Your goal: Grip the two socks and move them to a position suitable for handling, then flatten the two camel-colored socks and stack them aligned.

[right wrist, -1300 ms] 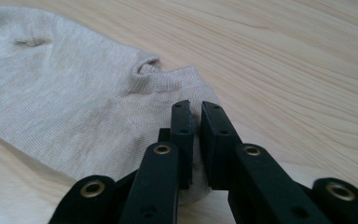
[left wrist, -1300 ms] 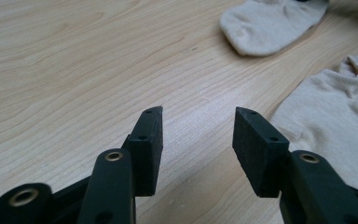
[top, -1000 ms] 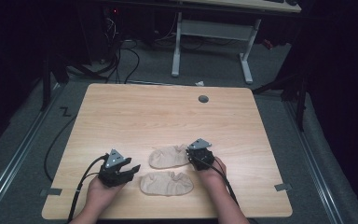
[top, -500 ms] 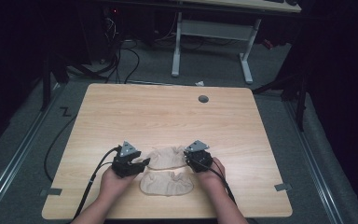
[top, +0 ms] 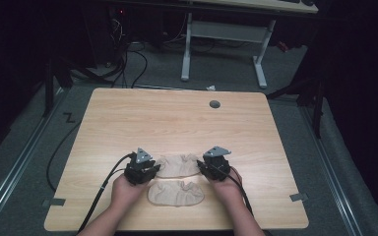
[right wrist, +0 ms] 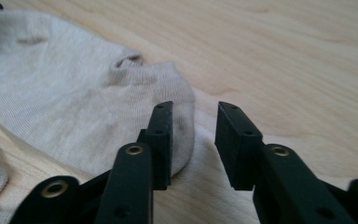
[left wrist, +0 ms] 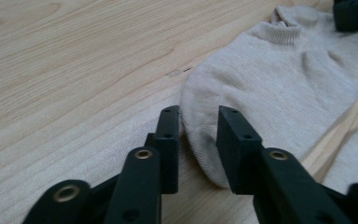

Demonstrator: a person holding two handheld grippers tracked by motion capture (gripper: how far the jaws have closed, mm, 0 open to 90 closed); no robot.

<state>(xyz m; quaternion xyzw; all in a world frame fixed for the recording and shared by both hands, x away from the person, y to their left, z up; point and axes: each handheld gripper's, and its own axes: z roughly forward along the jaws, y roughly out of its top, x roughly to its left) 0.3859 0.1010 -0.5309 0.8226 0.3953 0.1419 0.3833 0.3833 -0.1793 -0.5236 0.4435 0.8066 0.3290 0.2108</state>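
Both grippers are set at opposite ends of the far sock (top: pixel 178 165) on the table (top: pixel 177 118): the left gripper (left wrist: pixel 199 135), just narrowed, straddles the toe without a visible pinch, and the right gripper (right wrist: pixel 193 140), just widened, stands open off the cuff end. A grasp of both ends appears to be in preparation; the next move calls for closing on fabric. Beige, ribbed and flat, it lies just beyond the near sock (top: pixel 175 193).

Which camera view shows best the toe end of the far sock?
The left gripper view: the far sock has its rounded toe close up between the left gripper jaws. The right gripper view shows its opposite end; the high view shows it whole but small.
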